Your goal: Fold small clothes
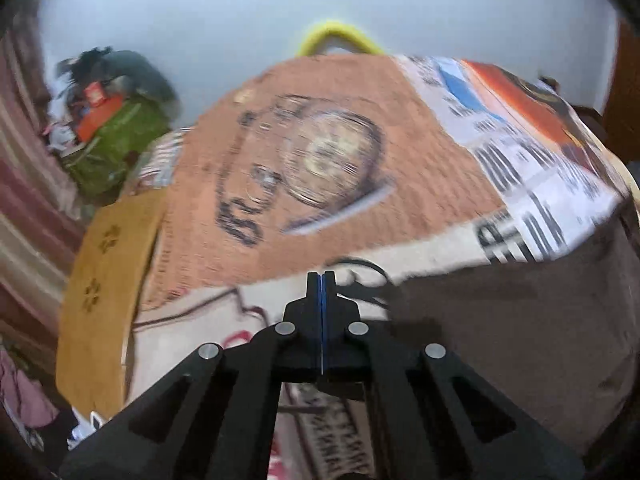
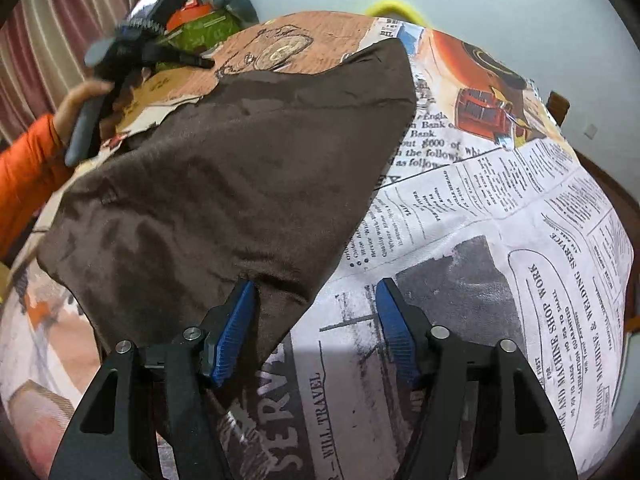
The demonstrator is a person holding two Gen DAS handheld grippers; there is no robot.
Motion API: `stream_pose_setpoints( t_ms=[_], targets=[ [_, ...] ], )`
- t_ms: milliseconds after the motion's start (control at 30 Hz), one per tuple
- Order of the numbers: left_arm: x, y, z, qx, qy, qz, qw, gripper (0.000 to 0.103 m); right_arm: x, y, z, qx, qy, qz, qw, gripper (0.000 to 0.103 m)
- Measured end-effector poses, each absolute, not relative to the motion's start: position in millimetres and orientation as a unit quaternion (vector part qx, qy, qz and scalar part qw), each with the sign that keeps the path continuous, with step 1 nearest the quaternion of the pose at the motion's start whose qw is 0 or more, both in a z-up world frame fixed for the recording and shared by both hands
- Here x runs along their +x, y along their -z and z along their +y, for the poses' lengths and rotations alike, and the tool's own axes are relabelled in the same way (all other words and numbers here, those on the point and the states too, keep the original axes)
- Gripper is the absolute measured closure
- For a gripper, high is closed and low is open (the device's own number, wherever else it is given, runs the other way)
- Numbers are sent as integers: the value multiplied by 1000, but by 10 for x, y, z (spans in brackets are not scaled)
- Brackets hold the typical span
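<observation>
A dark brown cloth [image 2: 224,184] lies spread flat on the newspaper-print table cover [image 2: 500,208]. My right gripper [image 2: 316,292] stands open low over the cloth's near corner. Its left pad [image 2: 236,328] is over the brown fabric and its right pad [image 2: 394,328] is over the print. In the left wrist view my left gripper [image 1: 322,278] is shut, pads together with nothing seen between them, just left of the cloth's [image 1: 520,340] edge. From the right wrist view the left gripper [image 2: 206,63] is blurred at the cloth's far left side, held by a hand [image 2: 84,96] in an orange sleeve.
The table is round, and its cover shows print, an orange patch with a drawn machine [image 1: 320,152] and a red truck [image 2: 484,108]. A yellow chair back [image 1: 340,36] rises behind the far edge. A green bag with clutter [image 1: 116,132] and striped curtains [image 1: 24,184] are at the left.
</observation>
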State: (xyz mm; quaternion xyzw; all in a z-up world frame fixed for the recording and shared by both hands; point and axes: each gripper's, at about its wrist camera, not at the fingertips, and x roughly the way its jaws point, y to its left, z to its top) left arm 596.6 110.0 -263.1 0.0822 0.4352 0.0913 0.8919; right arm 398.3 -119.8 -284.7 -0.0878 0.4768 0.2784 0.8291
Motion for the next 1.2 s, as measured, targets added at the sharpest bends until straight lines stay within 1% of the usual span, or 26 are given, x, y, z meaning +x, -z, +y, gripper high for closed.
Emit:
stream_pose_setpoints(
  t_ms=[67, 167, 233, 267, 300, 367, 400, 533, 567, 600, 633, 667, 700, 833, 1000, 1167, 1200],
  targets=[
    [6019, 2585, 1221, 59, -93, 441, 891, 103, 3987, 2850, -1216, -84, -279, 477, 829, 41],
    [6074, 2617, 1398, -23, -35, 483, 874, 102, 3989, 2854, -1228, -83, -280, 477, 829, 41],
    [6094, 2677, 1415, -47, -17, 503, 863, 89, 3985, 2857, -1228, -85, -280, 476, 830, 41],
    [6103, 2715, 1413, -57, -6, 509, 859, 73, 3985, 2857, -1229, -84, -281, 475, 830, 41],
    [6105, 2747, 1413, -67, 5, 508, 859, 60, 3989, 2858, -1229, -84, -281, 476, 829, 41],
    [6088, 2771, 1357, -76, 16, 501, 862, 51, 3986, 2856, -1230, -84, -281, 476, 830, 41],
    [6104, 2807, 1321, -84, 29, 504, 859, 50, 3982, 2858, -1228, -84, -280, 475, 830, 41],
    [6198, 2996, 1223, -102, 41, 536, 837, 50, 3992, 2862, -1231, -83, -281, 476, 829, 41],
    [6213, 3046, 1200, -104, 45, 537, 836, 61, 3996, 2865, -1234, -83, -282, 476, 829, 41],
    [6215, 3061, 1184, -105, 49, 534, 837, 86, 3992, 2865, -1229, -84, -282, 476, 829, 41],
    [6219, 3071, 1159, -103, 53, 533, 838, 93, 3992, 2868, -1230, -84, -282, 475, 829, 41],
    [6204, 3057, 1127, -97, 51, 525, 844, 93, 3991, 2872, -1226, -83, -282, 475, 829, 41],
    [6205, 3032, 1100, -88, 50, 517, 850, 96, 3993, 2876, -1225, -83, -283, 475, 829, 41],
    [6134, 2899, 1004, -43, 33, 492, 869, 97, 4000, 2890, -1221, -83, -283, 475, 829, 41],
    [6138, 2588, 1108, -3, -21, 453, 891, 98, 3988, 2897, -1216, -83, -283, 474, 830, 41],
    [6280, 2635, 1165, 35, -68, 461, 884, 97, 3988, 2903, -1214, -81, -283, 473, 830, 41],
    [6297, 2681, 1155, 38, -75, 467, 880, 94, 3988, 2905, -1210, -82, -283, 472, 831, 41]
  ],
)
